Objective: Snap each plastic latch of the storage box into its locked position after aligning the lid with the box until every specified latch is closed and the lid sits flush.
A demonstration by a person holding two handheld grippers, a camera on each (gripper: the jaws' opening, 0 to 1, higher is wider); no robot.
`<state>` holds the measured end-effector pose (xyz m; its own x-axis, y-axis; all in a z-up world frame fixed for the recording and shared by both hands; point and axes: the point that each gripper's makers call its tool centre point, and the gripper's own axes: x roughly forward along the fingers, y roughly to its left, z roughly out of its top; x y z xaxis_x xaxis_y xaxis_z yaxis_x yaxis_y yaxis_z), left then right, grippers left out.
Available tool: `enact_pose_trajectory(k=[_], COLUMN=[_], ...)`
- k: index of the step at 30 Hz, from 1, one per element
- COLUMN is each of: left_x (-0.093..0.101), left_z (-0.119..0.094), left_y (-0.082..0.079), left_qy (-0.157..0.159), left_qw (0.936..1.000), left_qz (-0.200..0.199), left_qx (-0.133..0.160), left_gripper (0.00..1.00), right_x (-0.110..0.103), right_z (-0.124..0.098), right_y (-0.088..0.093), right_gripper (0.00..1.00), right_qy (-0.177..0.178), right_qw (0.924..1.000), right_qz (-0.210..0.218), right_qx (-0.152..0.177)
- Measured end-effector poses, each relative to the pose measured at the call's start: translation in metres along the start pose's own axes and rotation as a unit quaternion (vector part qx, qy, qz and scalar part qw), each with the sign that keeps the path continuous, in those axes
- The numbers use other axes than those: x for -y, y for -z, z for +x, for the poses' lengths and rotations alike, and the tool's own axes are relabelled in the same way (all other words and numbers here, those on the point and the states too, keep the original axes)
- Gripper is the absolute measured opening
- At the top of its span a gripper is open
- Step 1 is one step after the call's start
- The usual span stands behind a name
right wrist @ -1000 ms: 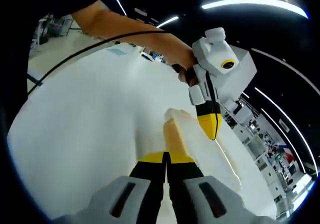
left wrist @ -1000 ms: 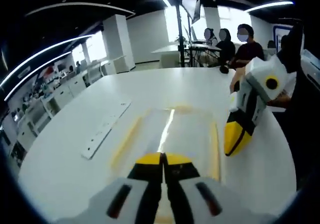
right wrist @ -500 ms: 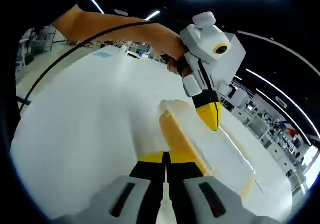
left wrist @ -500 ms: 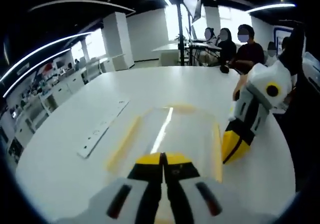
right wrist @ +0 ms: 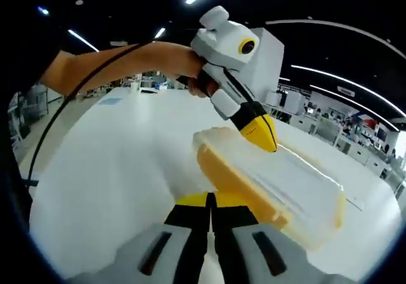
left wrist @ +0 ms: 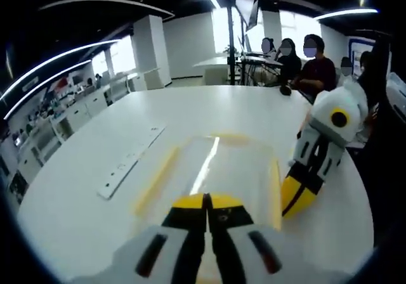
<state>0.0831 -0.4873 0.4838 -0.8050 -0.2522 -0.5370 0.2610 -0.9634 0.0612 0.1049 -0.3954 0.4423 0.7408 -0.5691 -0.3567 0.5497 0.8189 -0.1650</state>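
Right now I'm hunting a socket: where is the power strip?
In the left gripper view, the power strip lies on the white table, left of the storage box.

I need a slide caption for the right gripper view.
Left gripper presses the storage box lid on a white table.

The white surface lies bare around the storage box on most sides, open toward its far edge. A flat white strip lies beside the box. The left tool rests on the lid's near corner; the right tool crowds one long side.
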Motion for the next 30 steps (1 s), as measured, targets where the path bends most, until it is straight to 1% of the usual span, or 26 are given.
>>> enact_pose_trajectory(k=[5,9,12,14,15,17,18,19,21,22,23,24,27,28,29,30], left_x=[0.001,0.003,0.002,0.003,0.002,0.003,0.005,0.005,0.008,0.009,0.01,0.01,0.01,0.018,0.03,0.039], left_z=[-0.001,0.001,0.001,0.001,0.001,0.001,0.0,0.0,-0.001,-0.001,-0.001,-0.001,-0.001,-0.002,-0.002,0.0], left_y=[0.0,-0.001,-0.001,-0.001,-0.001,0.0,0.001,0.001,0.002,0.002,0.002,0.002,0.003,0.004,0.001,-0.001], left_qy=[0.001,-0.002,-0.003,-0.004,-0.004,-0.004,-0.001,0.0,0.009,0.01,0.011,0.011,0.012,0.034,0.063,0.079], left_qw=[1.0,0.9999,0.9996,0.9993,0.9992,0.999,0.9989,0.9988,0.9984,0.9982,0.998,0.9978,0.9974,0.9966,0.9956,0.9951], left_qz=[-0.003,0.008,0.01,0.011,0.011,0.003,0.007,0.009,0.011,0.013,0.014,0.014,0.006,-0.004,-0.008,-0.001], left_qx=[0.009,-0.014,-0.027,-0.035,-0.037,-0.043,-0.046,-0.048,-0.055,-0.058,-0.061,-0.064,-0.071,-0.075,-0.069,-0.06], left_gripper=[0.0,0.0,0.0,0.0,0.0,0.0,0.0,0.0,0.0,0.0,0.0,0.0,0.0,0.0,0.0,0.0], right_x=[-0.002,-0.006,-0.008,-0.008,-0.01,-0.01,-0.01,-0.009,-0.011,-0.009,-0.01,-0.01,-0.012,-0.011,-0.011,-0.01], right_z=[0.007,0.012,0.014,0.016,0.017,0.017,0.016,0.016,0.017,0.016,0.017,0.018,0.021,0.021,0.021,0.021], right_y=[0.002,-0.002,-0.003,-0.001,0.0,0.0,0.0,0.0,0.0,-0.001,0.0,0.001,0.003,0.003,0.003,0.003], right_gripper=[0.0,0.0,0.0,0.0,0.0,0.0,0.0,0.0,0.0,0.0,0.0,0.0,0.0,0.0,0.0,0.0], right_qy=[-0.007,-0.018,-0.025,-0.012,-0.01,-0.017,-0.015,-0.009,-0.012,-0.013,-0.013,-0.008,-0.014,-0.01,-0.007,-0.012], right_qw=[0.9999,0.9994,0.9993,0.9971,0.9966,0.9981,0.9977,0.9939,0.996,0.9961,0.9954,0.9937,0.9934,0.9923,0.9913,0.9915], right_qz=[-0.012,-0.029,-0.026,-0.073,-0.08,-0.058,-0.066,-0.109,-0.089,-0.087,-0.094,-0.111,-0.113,-0.123,-0.131,-0.129], right_qx=[-0.004,-0.006,-0.011,-0.014,-0.015,-0.009,-0.009,-0.011,-0.006,-0.007,-0.009,-0.012,-0.012,-0.014,-0.014,-0.013])
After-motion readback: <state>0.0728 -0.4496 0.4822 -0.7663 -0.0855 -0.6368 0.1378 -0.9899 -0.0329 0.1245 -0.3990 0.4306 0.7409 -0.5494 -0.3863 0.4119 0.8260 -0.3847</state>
